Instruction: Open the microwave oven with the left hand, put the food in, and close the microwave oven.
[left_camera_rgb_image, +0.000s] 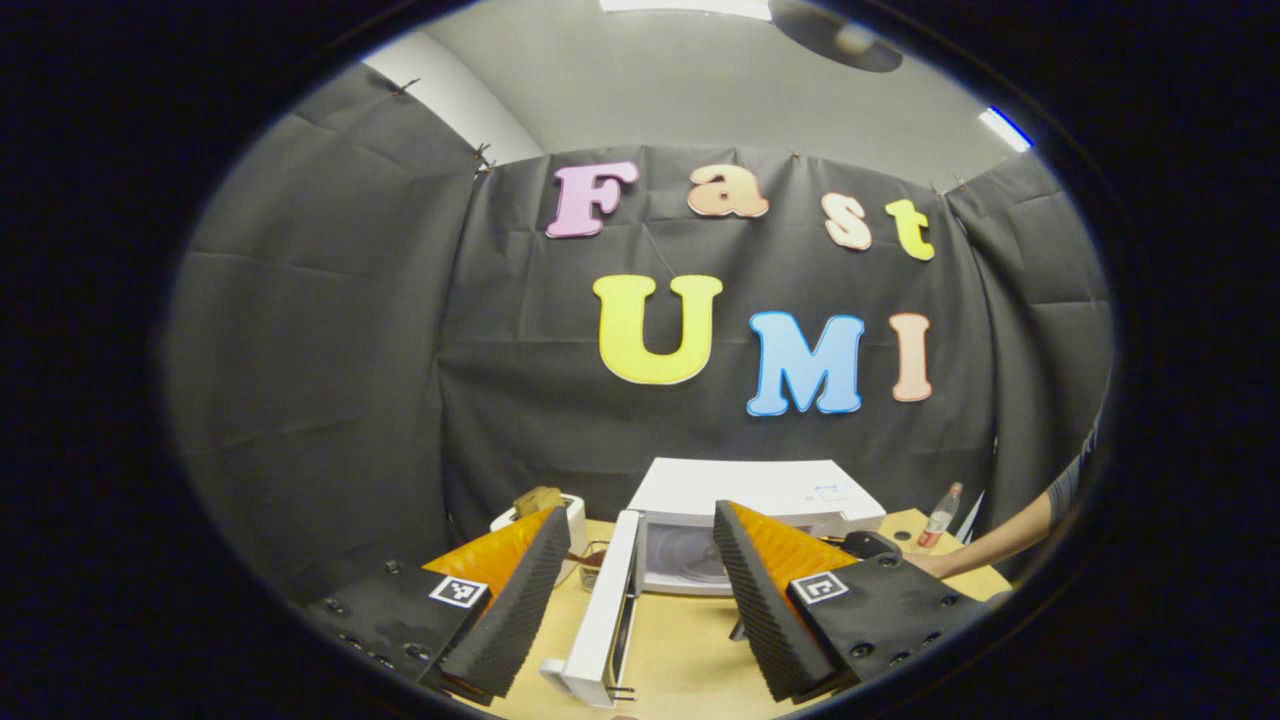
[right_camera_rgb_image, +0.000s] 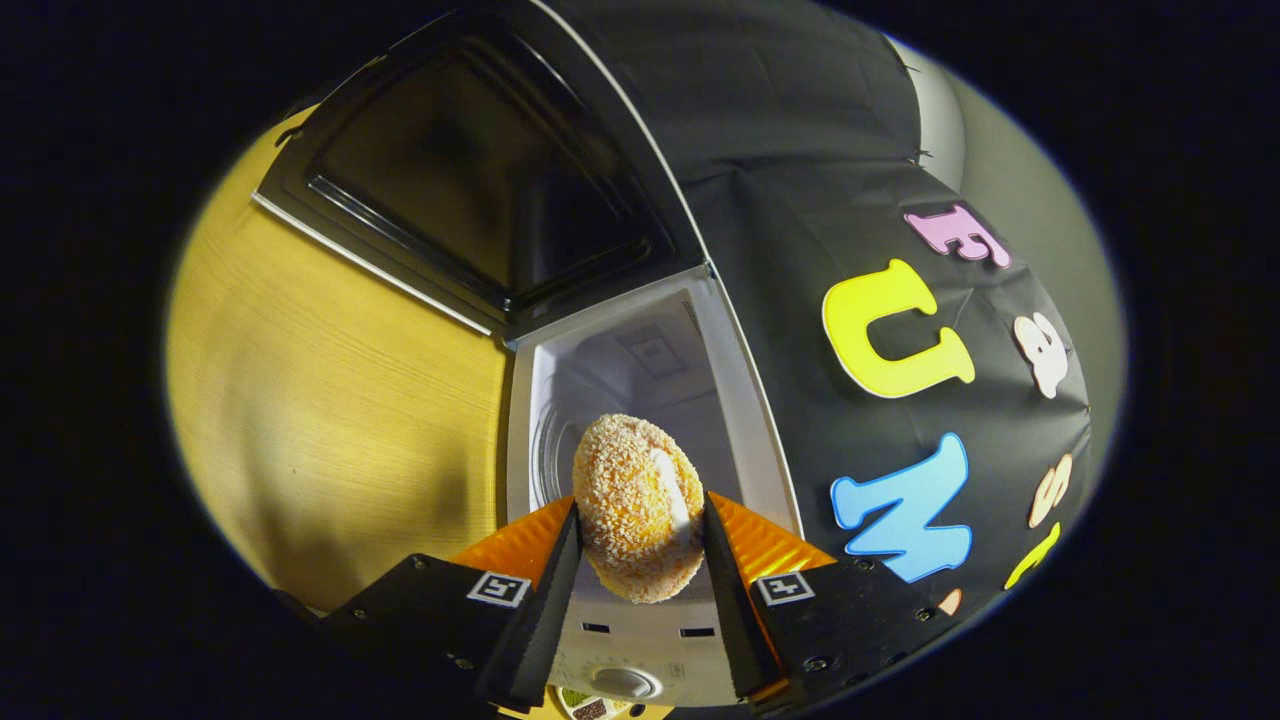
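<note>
The white microwave oven stands on the wooden table, its door swung wide open. The food, a round crumb-coated piece, sits just before the oven's open cavity.

- Small white toaster on the wooden table, at about seven o'clock in the left gripper view, with something brown sticking out on top.
- Clear bottle with a red cap, standing upright near the table's edge at about four o'clock.
</note>
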